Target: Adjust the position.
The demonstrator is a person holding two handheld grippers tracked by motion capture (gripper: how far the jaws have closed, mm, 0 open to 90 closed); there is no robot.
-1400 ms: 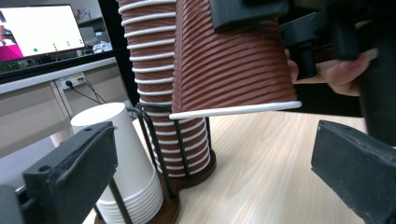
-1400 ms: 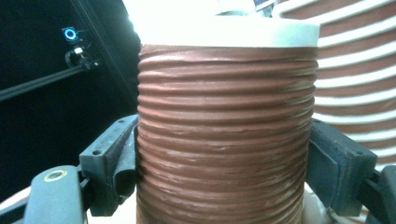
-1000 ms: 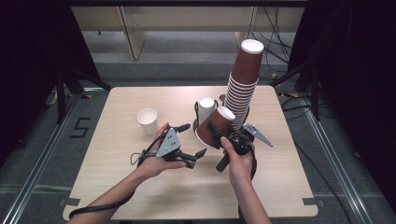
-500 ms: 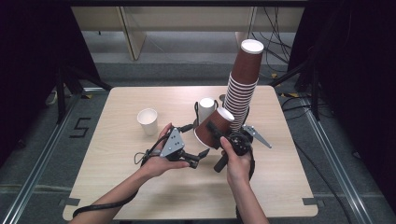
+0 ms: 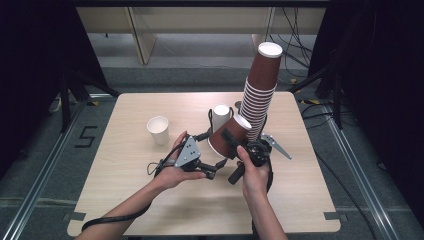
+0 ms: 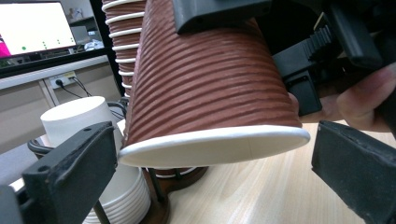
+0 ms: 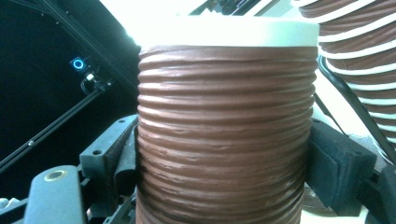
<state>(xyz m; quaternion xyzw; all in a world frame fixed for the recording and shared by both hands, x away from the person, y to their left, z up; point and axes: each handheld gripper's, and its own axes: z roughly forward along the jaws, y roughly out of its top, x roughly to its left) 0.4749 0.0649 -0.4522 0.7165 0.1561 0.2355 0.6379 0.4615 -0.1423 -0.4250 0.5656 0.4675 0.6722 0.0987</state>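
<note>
My right gripper (image 5: pixel 231 142) is shut on a ribbed brown paper cup (image 5: pixel 227 134) and holds it tilted above the table, its white rim toward the left hand. In the right gripper view both pads press the brown cup (image 7: pixel 224 140) at its sides. My left gripper (image 5: pixel 210 152) is open. In the left gripper view its jaws stand either side of the cup's rim (image 6: pixel 215 144), close to it but not pressing. Just behind rises a tall leaning stack of brown cups (image 5: pixel 260 90).
A short stack of white cups (image 5: pixel 220 114) stands in a dark wire holder beside the brown stack. A single white cup (image 5: pixel 158 130) stands on the wooden table (image 5: pixel 125 190) at the left. Cables trail off the table's right side.
The left gripper has edged slightly right toward the cup's rim. The right gripper and the brown cup have kept still.
</note>
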